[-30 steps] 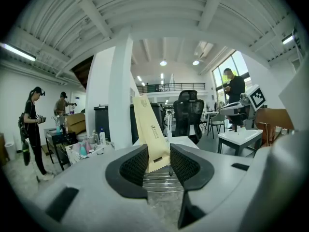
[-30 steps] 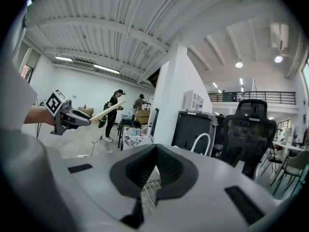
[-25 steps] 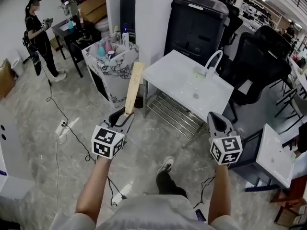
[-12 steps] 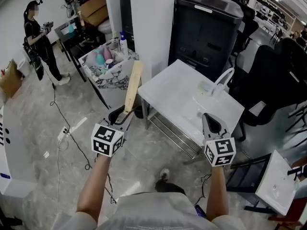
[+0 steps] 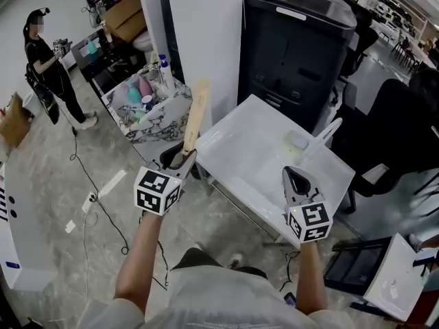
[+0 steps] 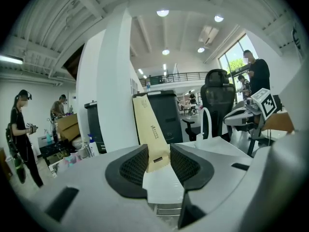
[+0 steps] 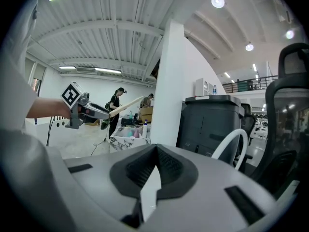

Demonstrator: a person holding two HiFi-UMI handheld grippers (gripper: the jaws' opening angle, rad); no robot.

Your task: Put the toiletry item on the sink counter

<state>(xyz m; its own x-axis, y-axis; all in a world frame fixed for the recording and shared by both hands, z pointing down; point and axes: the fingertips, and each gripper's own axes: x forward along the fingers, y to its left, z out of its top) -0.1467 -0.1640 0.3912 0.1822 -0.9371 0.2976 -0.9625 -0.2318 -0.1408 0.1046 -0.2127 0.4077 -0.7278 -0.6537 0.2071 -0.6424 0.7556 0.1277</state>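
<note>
The person is closing in on the sink counter [image 5: 240, 149]: a second ago it was sitting well off across the floor, and now it is lying right ahead of both grippers, so I judge the carry is nearly over and the set-down is coming next. The left gripper [image 5: 182, 162] is still clamping the lower end of the long tan toiletry box [image 5: 196, 115], jaws standing fairly wide on it. The box is sticking up and forward beside the counter's left corner, not yet resting on it. The right gripper [image 5: 293, 177] is hovering at the near edge, jaws pressed together on nothing. By the pillar [image 5: 206, 33], the marble-patterned bin [image 5: 168, 118] is holding pink and teal bottles [image 5: 137, 88] and a white pump bottle [image 5: 163, 67]; the counter is showing only a small pale thing [image 5: 298, 141] near the faucet [image 5: 330, 130]
</note>
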